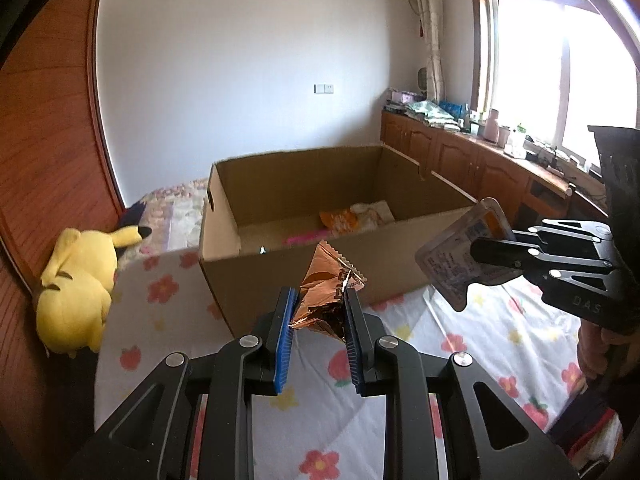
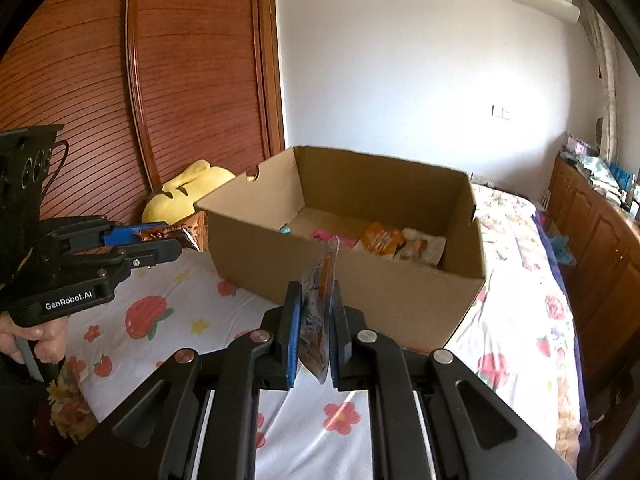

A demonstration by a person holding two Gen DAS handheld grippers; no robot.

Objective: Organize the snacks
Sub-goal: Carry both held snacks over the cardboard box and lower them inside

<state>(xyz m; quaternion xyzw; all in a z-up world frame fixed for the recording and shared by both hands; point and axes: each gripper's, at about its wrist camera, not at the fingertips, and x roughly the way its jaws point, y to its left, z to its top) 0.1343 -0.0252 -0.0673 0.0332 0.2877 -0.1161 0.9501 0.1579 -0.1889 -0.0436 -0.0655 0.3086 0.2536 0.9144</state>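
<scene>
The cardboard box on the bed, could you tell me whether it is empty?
Not empty: the cardboard box already holds an orange packet and a pale packet.

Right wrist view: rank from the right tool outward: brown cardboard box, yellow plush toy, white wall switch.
1. Brown cardboard box, just ahead on the bed.
2. Yellow plush toy, behind the box's left corner.
3. White wall switch, far wall, upper right.

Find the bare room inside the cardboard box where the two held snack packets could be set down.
The cardboard box floor is bare along its near-left part, bordered by the left wall and the pink packet. The right end is crowded: orange packet and pale packet lie side by side.
</scene>
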